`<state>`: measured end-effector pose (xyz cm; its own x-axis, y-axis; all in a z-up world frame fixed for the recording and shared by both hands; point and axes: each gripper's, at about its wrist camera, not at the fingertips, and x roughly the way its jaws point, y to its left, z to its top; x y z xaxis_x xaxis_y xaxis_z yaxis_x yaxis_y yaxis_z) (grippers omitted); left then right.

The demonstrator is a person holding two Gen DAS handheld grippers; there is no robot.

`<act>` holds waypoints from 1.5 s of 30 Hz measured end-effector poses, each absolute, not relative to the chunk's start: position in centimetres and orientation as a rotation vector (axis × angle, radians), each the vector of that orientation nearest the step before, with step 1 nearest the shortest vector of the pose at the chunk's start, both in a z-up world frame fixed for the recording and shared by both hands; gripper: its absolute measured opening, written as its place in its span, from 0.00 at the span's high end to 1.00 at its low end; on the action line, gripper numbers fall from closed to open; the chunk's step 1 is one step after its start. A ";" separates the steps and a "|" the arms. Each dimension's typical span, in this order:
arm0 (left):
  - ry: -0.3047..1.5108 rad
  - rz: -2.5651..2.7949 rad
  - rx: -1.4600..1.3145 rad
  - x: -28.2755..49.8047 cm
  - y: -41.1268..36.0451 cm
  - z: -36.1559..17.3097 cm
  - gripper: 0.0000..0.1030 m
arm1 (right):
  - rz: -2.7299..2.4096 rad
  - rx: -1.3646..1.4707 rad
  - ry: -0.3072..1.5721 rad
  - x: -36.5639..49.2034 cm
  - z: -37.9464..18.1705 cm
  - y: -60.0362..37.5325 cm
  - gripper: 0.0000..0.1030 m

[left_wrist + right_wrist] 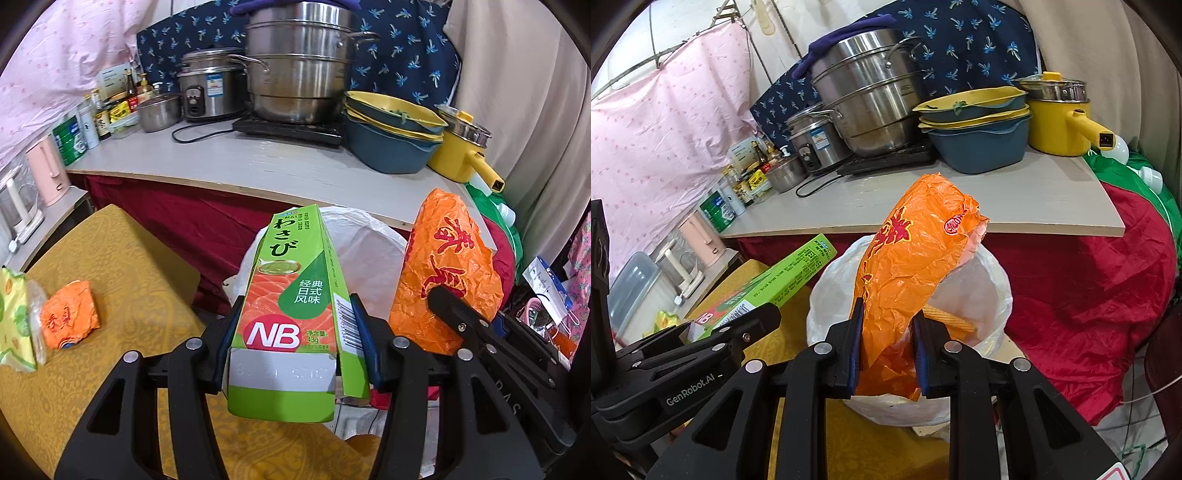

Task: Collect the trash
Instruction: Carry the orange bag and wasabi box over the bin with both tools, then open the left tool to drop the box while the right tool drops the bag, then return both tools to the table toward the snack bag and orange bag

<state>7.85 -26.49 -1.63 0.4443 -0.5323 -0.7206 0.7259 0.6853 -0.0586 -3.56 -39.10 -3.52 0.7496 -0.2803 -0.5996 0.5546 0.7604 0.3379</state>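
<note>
The left gripper (pixel 295 347) clamps the box (pixel 291 295) and the right gripper (pixel 888 347) pinches the wrapper (pixel 912 273), both poised near the bin (pixel 993 295), presumably for dropping.

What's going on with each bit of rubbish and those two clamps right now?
Left gripper: shut on wasabi box.
Right gripper: shut on orange wrapper.
White bin bag: open, some trash inside.
Second orange wrapper: lying on yellow cloth.
</note>
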 end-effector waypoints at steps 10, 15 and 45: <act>0.818 -0.821 0.305 8.8 -29.4 -3.3 0.50 | -0.500 0.545 0.576 -2.7 -5.1 -41.1 0.79; 0.827 -0.830 0.314 9.5 -30.2 -4.2 0.49 | -0.505 0.555 0.587 -2.1 -5.9 -41.7 0.79; 0.802 -0.716 0.234 13.0 -26.0 -3.3 0.26 | -0.486 0.528 0.602 1.5 -6.1 -39.9 0.54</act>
<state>12.98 -25.96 -3.27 0.4782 -0.4956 -0.7251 0.6648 0.7438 -0.0700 1.48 -39.89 -6.10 0.7217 -0.2703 -0.6372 0.5659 0.7606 0.3183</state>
